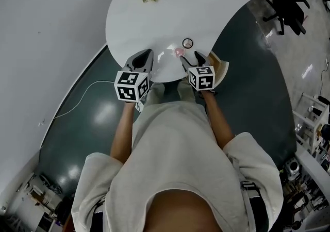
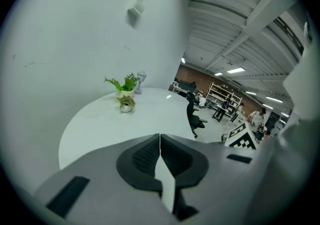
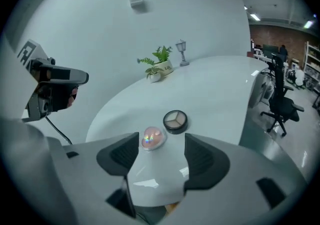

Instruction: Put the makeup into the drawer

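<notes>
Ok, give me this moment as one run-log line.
left gripper: jaws together, empty | right gripper: jaws apart, empty | pink compact, dark-rimmed compact: on white table, ungripped

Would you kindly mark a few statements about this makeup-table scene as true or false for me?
1. The right gripper has its jaws apart with nothing between them. True.
2. The left gripper holds the pink compact. False: its jaws are together and empty; the pink compact lies on the white table.
3. A dark-rimmed compact lies beside the pink one on the table. True.
4. The potted plant touches the compacts. False: it stands well apart from them, at the table's far edge by the wall.
</notes>
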### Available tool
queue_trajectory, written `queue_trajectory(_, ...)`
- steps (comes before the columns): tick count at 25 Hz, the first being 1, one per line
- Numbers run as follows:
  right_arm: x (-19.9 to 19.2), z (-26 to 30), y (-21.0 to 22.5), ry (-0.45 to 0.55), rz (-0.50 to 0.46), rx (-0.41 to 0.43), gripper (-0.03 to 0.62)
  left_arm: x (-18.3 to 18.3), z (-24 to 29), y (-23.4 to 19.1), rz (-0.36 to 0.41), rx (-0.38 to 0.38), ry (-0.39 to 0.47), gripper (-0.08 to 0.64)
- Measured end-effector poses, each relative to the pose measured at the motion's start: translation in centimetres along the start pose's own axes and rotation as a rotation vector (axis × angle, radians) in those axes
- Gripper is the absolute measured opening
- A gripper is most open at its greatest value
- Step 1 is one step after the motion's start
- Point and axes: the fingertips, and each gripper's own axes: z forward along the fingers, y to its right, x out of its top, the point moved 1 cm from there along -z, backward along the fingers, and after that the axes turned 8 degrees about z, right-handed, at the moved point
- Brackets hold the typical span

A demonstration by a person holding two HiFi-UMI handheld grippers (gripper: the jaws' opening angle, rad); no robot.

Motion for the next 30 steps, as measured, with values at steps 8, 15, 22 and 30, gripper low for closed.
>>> queue_trajectory(8, -0.6, 3.7, -2.4, -0.088, -0.069, 0.030, 0.284, -1.3, -2.9, -3.6, -0.057, 0.095, 0.015, 0.012)
queue_trajectory(15, -0.7, 4.3, -2.5, -0.093, -0.114, -0.040, 0.269, -2.3, -3.9, -5.0, -0.079, 0.119, 0.013, 0.012)
queue_trajectory(22, -0.7, 4.2, -2.6, -0.103, -0.132, -0.115, 0.225, -2.3, -3.7, -4.4, -0.069, 0.099, 0.008, 0.011)
queue_trajectory(30, -0.6, 3.4, -2.7, -0.075, -0.127, -0.055, 0.224, -2.0, -3.2, -3.9, -0.047, 0.071, 0.002, 0.012)
